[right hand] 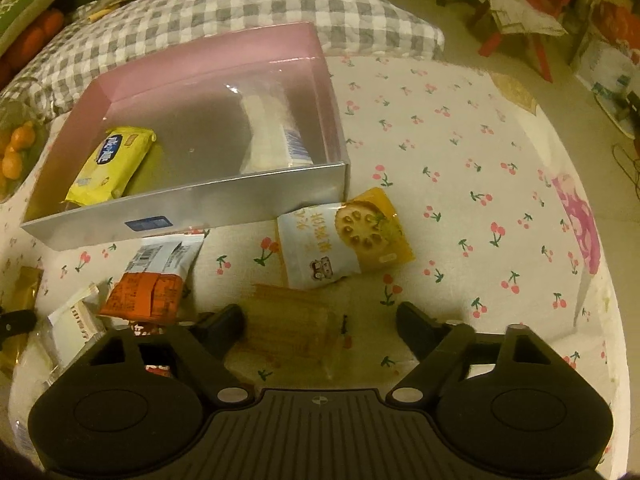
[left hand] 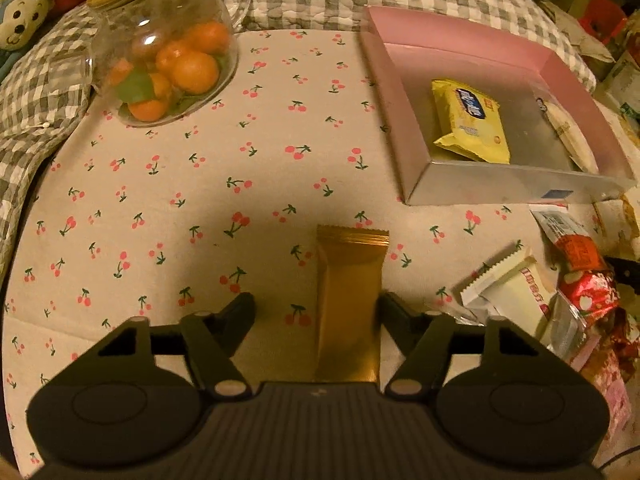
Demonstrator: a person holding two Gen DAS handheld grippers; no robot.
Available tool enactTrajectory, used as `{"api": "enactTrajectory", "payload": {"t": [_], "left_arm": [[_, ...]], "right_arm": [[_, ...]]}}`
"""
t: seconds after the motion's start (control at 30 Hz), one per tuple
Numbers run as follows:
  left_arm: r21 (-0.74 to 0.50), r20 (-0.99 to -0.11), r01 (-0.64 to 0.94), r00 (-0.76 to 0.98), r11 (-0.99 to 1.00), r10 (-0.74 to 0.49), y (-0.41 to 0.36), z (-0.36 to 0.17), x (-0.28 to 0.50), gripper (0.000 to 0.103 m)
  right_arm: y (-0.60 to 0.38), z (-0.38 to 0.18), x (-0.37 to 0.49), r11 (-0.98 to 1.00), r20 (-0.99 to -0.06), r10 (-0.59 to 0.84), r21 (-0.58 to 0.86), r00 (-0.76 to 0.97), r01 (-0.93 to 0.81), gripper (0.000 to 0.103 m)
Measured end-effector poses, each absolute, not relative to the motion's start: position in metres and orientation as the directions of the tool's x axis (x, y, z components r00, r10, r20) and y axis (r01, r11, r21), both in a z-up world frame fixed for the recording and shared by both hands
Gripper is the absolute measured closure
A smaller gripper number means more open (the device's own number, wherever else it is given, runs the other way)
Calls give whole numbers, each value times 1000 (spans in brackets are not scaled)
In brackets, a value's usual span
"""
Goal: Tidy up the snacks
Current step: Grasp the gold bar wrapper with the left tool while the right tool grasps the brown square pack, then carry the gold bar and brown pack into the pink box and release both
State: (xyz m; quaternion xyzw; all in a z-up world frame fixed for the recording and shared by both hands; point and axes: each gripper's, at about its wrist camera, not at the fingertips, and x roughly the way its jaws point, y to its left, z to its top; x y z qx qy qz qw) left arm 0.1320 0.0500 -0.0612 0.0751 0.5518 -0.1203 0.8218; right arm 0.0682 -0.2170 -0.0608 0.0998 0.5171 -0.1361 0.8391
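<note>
- Foil first, in the left wrist view: a long gold foil snack packet lies flat on the cherry-print cloth of the table, between the spread fingers of the left tool, which grips nothing; the right finger is just beside the packet's edge, contact unclear.
- It looks light, thin and slippery; I would pinch it across its narrow width at mid-length, since the crimped ends would likely fold.
- At 2 o'clock stands a shallow pink-walled box with a silver front, holding a yellow wrapped snack and a pale long packet against its right wall.
- At 11 o'clock a clear glass jar holds small oranges.
- In the right wrist view, the right tool is open and empty over a translucent packet of tan wafer sticks, soft-wrapped and probably crushable.
- At 12 o'clock lies a white-and-orange biscuit packet, touching the box's front corner; at 9 o'clock, an orange-and-white sachet.
- The box sits at 11 o'clock, with the same two snacks inside.
</note>
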Motion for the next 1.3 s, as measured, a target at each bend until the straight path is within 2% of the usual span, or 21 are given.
{"api": "enactTrajectory", "payload": {"t": [0.07, 0.17, 0.3, 0.47, 0.6, 0.97, 1.3], "left_arm": [[-11, -925, 285, 361, 958, -118, 49, -60, 130, 46], [-10, -924, 287, 362, 958, -119, 48, -58, 127, 56], [-14, -922, 285, 367, 959, -122, 49, -57, 127, 70], [-26, -919, 266, 372, 964, -128, 52, -56, 129, 77], [-61, -914, 241, 376, 969, -151, 56, -56, 132, 77], [-159, -880, 211, 413, 964, -236, 59, -37, 134, 77], [-235, -829, 198, 471, 951, -303, 54, -13, 139, 77]], "right_arm": [[-214, -59, 68, 948, -891, -128, 19, 435, 319, 34], [-211, -57, 68, 954, -889, -121, 20, 442, 301, 45], [-208, -56, 68, 958, -886, -119, 16, 448, 287, 50], [-211, -55, 67, 955, -884, -110, 33, 455, 295, 56], [-218, -54, 67, 946, -885, -81, 76, 459, 315, 57], [-252, -43, 59, 855, -862, 77, 316, 501, 411, 59], [-257, -21, 59, 832, -821, 113, 386, 559, 398, 59]]}}
